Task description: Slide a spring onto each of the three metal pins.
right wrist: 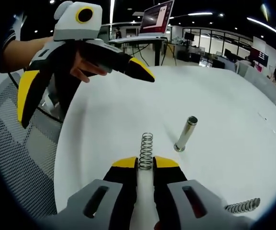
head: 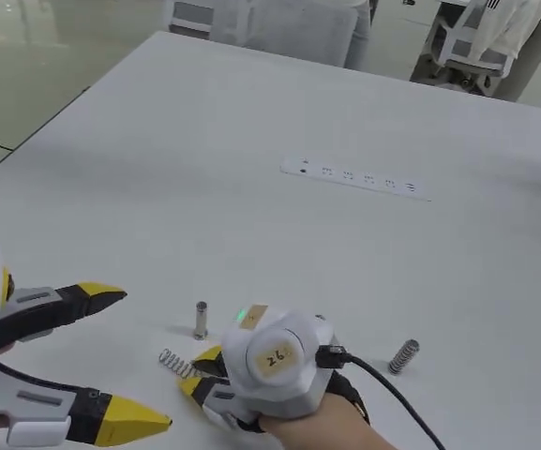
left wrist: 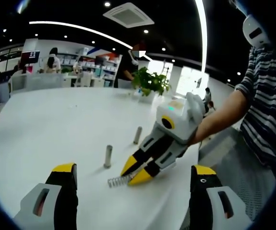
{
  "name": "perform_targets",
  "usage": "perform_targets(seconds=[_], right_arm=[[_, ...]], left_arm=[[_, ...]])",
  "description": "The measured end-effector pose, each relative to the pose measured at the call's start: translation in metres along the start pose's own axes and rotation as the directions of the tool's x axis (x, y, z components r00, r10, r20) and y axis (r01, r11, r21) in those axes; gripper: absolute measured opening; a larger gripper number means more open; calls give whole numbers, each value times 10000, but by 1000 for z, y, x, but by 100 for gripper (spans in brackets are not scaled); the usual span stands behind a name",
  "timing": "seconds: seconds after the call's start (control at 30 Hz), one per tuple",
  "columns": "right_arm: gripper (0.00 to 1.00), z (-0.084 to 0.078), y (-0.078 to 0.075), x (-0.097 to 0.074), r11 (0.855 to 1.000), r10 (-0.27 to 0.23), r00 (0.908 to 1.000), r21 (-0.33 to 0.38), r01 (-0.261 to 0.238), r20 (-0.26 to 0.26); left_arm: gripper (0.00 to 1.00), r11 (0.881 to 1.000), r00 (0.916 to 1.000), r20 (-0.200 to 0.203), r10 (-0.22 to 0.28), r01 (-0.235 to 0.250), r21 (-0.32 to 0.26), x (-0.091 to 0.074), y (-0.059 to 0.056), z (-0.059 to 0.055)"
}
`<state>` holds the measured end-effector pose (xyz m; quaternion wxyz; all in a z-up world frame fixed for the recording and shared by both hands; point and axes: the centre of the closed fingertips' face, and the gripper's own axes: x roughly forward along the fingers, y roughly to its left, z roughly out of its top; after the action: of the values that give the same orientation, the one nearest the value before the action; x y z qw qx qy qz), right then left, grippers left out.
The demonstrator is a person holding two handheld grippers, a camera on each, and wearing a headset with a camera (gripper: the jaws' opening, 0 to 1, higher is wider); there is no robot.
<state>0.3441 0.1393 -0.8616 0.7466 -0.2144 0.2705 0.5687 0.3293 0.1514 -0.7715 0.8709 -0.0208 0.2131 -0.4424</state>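
With right gripper [right wrist: 146,164] pinches one spring [right wrist: 146,146] lying on table [right wrist: 104,124], near one upright pin [right wrist: 185,133]; holds left gripper [head: 141,359] gaping nearby. Totals two springs, two pins: second spring [head: 403,356] lying apart, second pin [left wrist: 137,135] upright.

A handwritten "26" on a round tan sticker [head: 276,357] marks the white rear cap of the right gripper [head: 195,372], the end facing away from its jaws, in the head view. A second tan tag [head: 251,316] on the same housing, just beside the cap, shows no legible writing. Markings on the power strip [head: 354,178], well away from the tool, are too small to read.
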Motion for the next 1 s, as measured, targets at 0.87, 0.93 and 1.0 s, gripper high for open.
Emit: perform_targets(seconds=[0.87,0.93,1.0], right_arm=[[8,13,-18,-73,9978,163,9988,-646,-133,464],[8,9,-20,-79,9969,130,9991,-784,-99,391],[8,6,-22,-85,9966,165,9993,-814,-137,337]], left_arm=[[86,9963,9960,-230,-862,863,42,17,-19,0],[85,9950,9947,-257,-1001,1002,39,20,-22,1],[84,9939,9935,-286,-1099,1101,59,23,-24,1]])
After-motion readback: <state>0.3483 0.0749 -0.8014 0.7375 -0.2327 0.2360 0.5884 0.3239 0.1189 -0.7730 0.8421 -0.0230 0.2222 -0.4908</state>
